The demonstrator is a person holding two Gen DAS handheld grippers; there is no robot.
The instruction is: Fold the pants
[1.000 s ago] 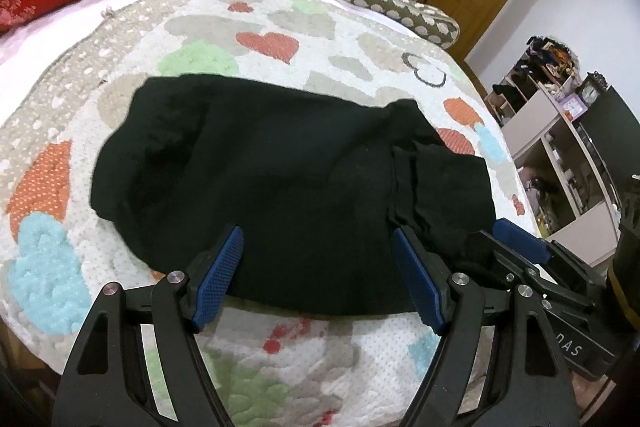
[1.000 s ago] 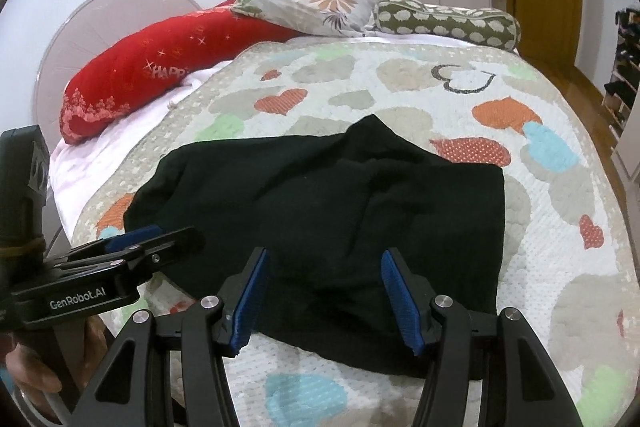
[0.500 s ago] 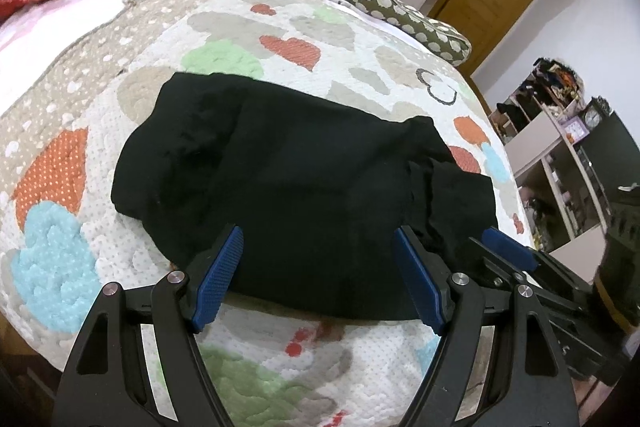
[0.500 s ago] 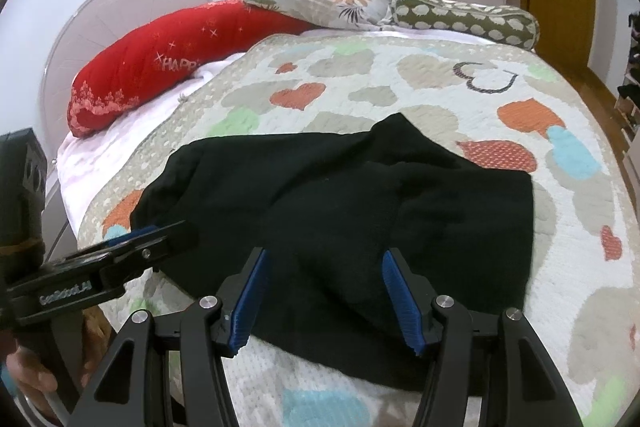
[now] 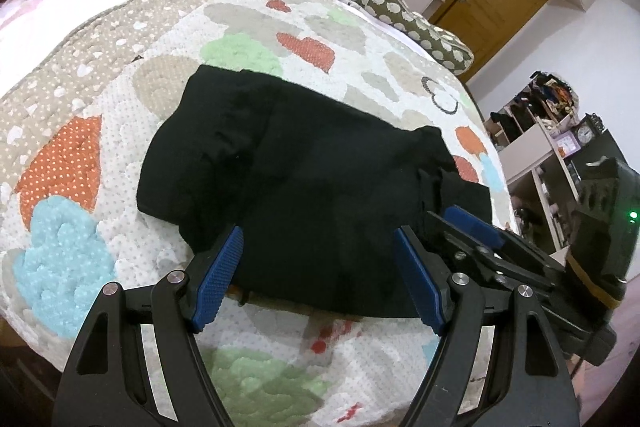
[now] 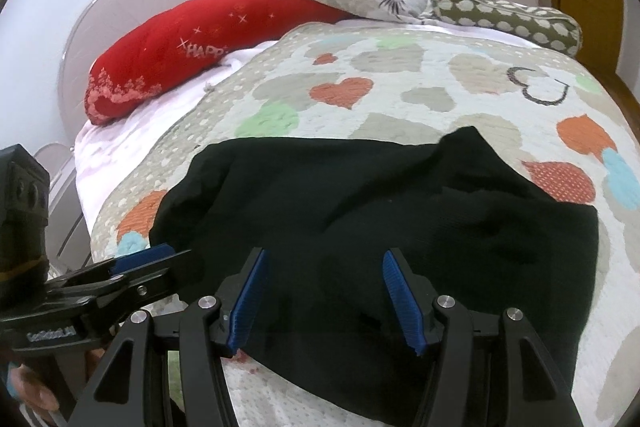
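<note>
As both claws drifted, pants (image 5: 320, 183) unmoved, quilt (image 5: 120, 75) unchanged

We note even, soft indoor light, faint shadows, strong fisheye bending with dark vignetted corners, slight blur at the near edge.

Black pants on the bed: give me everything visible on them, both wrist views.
The black pants look like soft, matte knit fabric, already folded into a wide, rumpled bundle lying flat on the heart-patterned quilt. Layers overlap, with a smaller flap at the end nearest the shelves and a raised peak along the far edge. Both the left gripper and right gripper hover open over the near edge; no pad visibly pinches the cloth.
</note>
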